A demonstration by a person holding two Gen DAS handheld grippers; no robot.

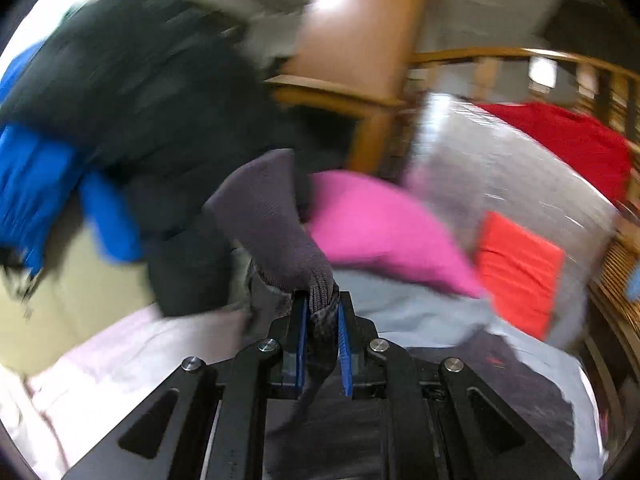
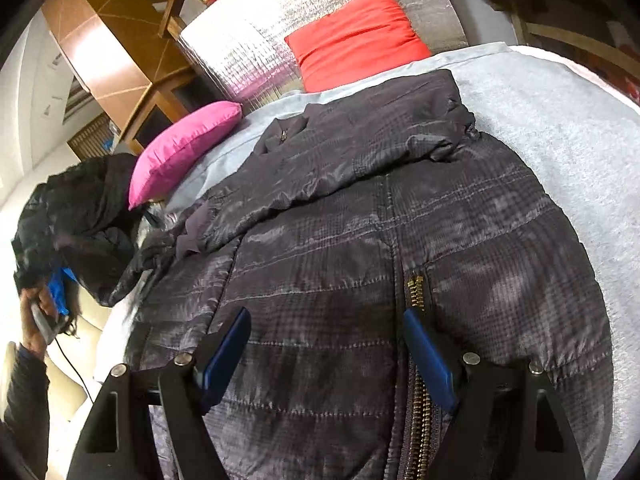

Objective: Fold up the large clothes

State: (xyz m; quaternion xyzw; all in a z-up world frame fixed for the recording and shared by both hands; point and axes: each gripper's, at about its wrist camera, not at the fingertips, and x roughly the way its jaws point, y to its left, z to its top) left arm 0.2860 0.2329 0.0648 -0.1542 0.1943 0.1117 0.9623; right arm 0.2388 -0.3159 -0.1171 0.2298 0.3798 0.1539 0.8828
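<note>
Pinching a knit cuff (image 1: 276, 220) of the quilted jacket (image 2: 360, 240) in the left gripper (image 1: 323, 312); hovering right gripper (image 2: 326, 354), spread wide, just above its zipper (image 2: 416, 292).

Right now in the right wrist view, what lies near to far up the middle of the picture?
Open right gripper → brass zipper on dark quilted jacket → grey bed sheet → red cushion.
</note>
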